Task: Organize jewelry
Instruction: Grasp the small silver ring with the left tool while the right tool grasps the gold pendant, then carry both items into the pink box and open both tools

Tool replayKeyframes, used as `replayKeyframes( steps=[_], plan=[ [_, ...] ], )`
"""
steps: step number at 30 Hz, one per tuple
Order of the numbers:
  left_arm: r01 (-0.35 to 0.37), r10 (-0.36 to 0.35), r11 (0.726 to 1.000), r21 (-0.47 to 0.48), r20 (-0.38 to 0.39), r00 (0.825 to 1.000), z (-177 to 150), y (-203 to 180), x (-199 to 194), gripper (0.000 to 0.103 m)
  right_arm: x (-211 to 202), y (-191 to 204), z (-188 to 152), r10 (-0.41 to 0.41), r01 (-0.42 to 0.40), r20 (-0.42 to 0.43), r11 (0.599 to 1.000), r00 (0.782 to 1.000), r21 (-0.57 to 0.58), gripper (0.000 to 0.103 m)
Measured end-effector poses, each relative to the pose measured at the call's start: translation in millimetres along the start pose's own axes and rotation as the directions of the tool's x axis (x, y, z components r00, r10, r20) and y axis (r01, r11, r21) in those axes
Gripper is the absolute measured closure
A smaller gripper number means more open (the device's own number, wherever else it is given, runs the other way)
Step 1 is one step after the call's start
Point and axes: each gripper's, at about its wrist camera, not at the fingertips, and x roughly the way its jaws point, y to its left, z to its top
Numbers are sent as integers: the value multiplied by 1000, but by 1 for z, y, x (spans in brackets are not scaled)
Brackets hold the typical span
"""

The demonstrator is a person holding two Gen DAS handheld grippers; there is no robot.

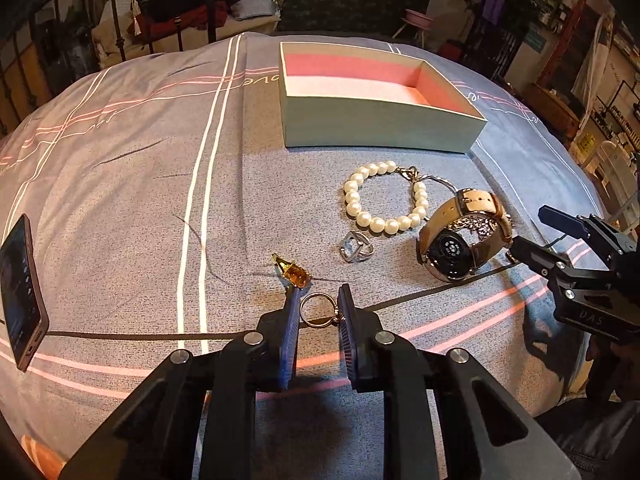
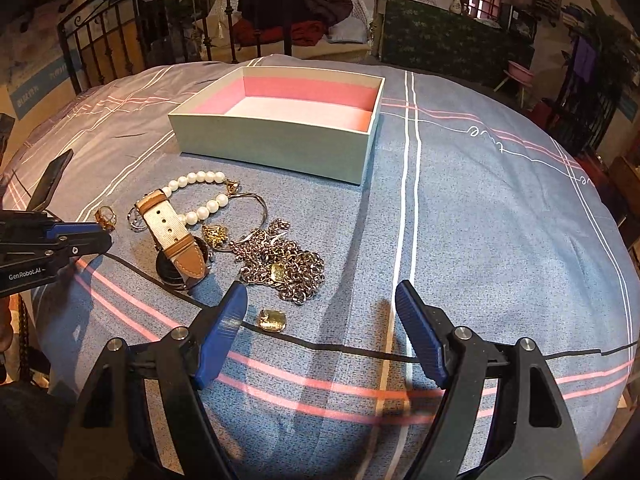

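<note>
An open pale green box (image 1: 380, 128) with a pink lining sits on the bedspread; it also shows in the right wrist view (image 2: 276, 146). Before it lie a pearl bracelet (image 1: 384, 198), a tan-strapped watch (image 1: 464, 236), a silver ring (image 1: 356, 248) and an amber ring (image 1: 294, 272). My left gripper (image 1: 318, 312) has its jaws around a gold ring (image 1: 318, 310), its pads close on both sides. My right gripper (image 2: 320, 312) is open above the cloth, near a silver chain heap (image 2: 284, 264) and a gold gem (image 2: 272, 320).
A phone (image 1: 20, 292) stands propped at the left edge of the bed. An iron bed frame (image 2: 132, 32) and clothes lie beyond the bedspread. The right gripper's body (image 1: 580, 268) shows beside the watch in the left wrist view.
</note>
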Motion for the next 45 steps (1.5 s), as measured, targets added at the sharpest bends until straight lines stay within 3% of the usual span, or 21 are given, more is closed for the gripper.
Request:
replayKeyframes(
  steps=[4,7,8,10,12,13,22,27,30,36,45],
  plan=[
    [13,-13,1000,-10,53,999,7,-1,-12,84,5,4,5,42,-42,7,999,999,-24,28],
    [17,-14,1000,-24,87,996,14,-1,-20,84,8,3,7,91,-92,-7,996,996,-7,34],
    [20,-18,999,-28,95,995,15,-1,-22,84,8,4,5,102,-102,-12,995,995,-10,39],
    [32,-28,999,-38,106,994,19,-1,-24,84,10,8,1,113,-114,-30,993,993,-27,58],
    [51,-46,998,-47,113,993,21,-2,-26,84,13,11,-4,129,-130,-45,991,991,-36,85],
    [56,-50,997,-48,118,992,22,-3,-26,84,11,12,-5,125,-127,-41,991,991,-40,89],
    [87,-80,996,-30,191,978,45,-11,-35,84,-14,9,14,139,-136,49,989,989,-53,89],
    [83,-79,997,-4,252,964,84,-13,-37,83,-29,7,61,146,-130,150,985,978,-111,89],
    [65,-63,998,2,276,959,114,-14,-30,83,-24,7,96,112,-86,199,987,974,-137,89],
    [32,-21,999,-34,278,960,165,-10,-7,83,20,-1,149,59,-43,174,994,983,-97,89],
    [35,-27,999,-35,212,977,180,-15,24,83,53,-7,161,47,-39,116,997,992,-70,89]
  ],
)
